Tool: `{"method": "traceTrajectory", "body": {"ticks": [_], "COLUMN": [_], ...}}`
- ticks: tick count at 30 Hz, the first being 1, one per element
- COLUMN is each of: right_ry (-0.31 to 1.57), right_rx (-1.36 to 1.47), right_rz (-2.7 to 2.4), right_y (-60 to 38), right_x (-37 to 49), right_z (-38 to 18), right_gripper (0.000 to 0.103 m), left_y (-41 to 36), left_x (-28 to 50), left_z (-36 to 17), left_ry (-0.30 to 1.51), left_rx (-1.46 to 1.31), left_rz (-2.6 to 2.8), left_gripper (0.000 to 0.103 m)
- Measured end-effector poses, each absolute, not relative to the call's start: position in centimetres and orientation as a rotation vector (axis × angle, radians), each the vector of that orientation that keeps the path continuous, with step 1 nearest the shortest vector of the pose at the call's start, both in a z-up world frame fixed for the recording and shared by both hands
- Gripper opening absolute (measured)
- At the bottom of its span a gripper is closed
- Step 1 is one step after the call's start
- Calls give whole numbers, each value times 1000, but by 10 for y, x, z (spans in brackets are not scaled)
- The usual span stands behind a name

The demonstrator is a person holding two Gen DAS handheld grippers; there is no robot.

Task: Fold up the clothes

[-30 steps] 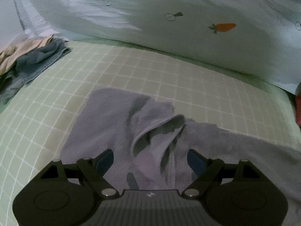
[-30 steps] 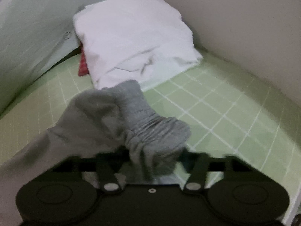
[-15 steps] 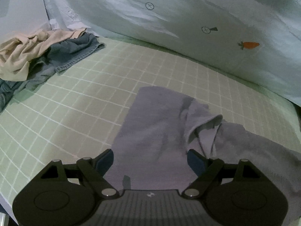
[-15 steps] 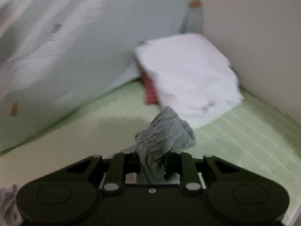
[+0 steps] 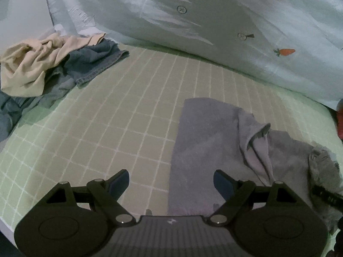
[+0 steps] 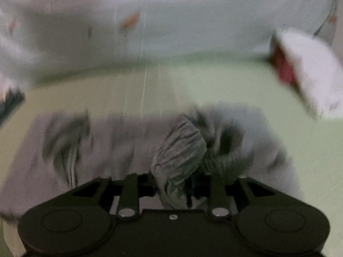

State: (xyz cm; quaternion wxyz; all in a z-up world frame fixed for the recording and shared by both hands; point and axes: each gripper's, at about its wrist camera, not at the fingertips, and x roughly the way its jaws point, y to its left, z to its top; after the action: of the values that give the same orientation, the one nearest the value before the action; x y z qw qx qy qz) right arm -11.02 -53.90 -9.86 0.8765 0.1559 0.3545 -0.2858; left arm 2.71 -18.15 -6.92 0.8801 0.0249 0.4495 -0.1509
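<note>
A grey garment (image 5: 210,147) lies spread on the green checked bed sheet (image 5: 128,115), with a rumpled fold near its middle. My left gripper (image 5: 171,183) hovers open over the garment's left edge, with nothing between its blue pads (image 5: 120,182). In the blurred right wrist view, my right gripper (image 6: 174,189) is shut on a bunched, ribbed end of the grey garment (image 6: 180,150), and the rest of the cloth trails to the left. That gripped end and part of the right gripper (image 5: 325,194) show at the right edge of the left wrist view.
A heap of beige and blue denim clothes (image 5: 42,70) sits at the far left of the bed. A pale quilt with carrot prints (image 5: 214,27) runs along the back. A white folded stack over something red (image 6: 304,70) lies at the right.
My right gripper has swung left with the garment's bunched end, dragging it over the spread cloth. My left gripper has shifted left, so the garment now sits to its right.
</note>
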Motion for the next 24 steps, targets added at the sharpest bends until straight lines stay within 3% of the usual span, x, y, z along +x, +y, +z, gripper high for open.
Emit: {"method": "traceTrajectory", "body": {"ticks": [2,5,6,11,16,19,20,21,24], "right_ry": [772,755,735,631,729,764,775,785,758], "right_rx": [311,328,343,415,427,445,452,459,402], "right_rz": [-566,-581,-600,-691,-767,-740,-726,-713,-647], "right_y": [-518,-511,-514,-532,-555,-563,-565,-567,-554], "right_x": [-99,-98,-100,-114,-99,-86,-81,-76,-62], "right_z": [-105,-103,-99,-83,-113,-127,-131,-134,-124], "right_gripper": [43,67,71,72,69,46,22,6,5], "left_y": [-178,-177,-176,-179,-185,-187,-189,-190,-192], "left_x": [32,38,40,48,62,72,76,80,88], "left_z": [-69,-72,-73,-76,-81,-85,-87,-89,-95], "left_ry": [935,944,948,947,961,973,980,987,1004], "left_rx": [45,28,22,9,23,32,37,42,48], "left_rz": [-326,-345,-353,-362,-360,-361,-357,-352,-344], "left_gripper": [86,87,87,87,87,87,87,87,87]}}
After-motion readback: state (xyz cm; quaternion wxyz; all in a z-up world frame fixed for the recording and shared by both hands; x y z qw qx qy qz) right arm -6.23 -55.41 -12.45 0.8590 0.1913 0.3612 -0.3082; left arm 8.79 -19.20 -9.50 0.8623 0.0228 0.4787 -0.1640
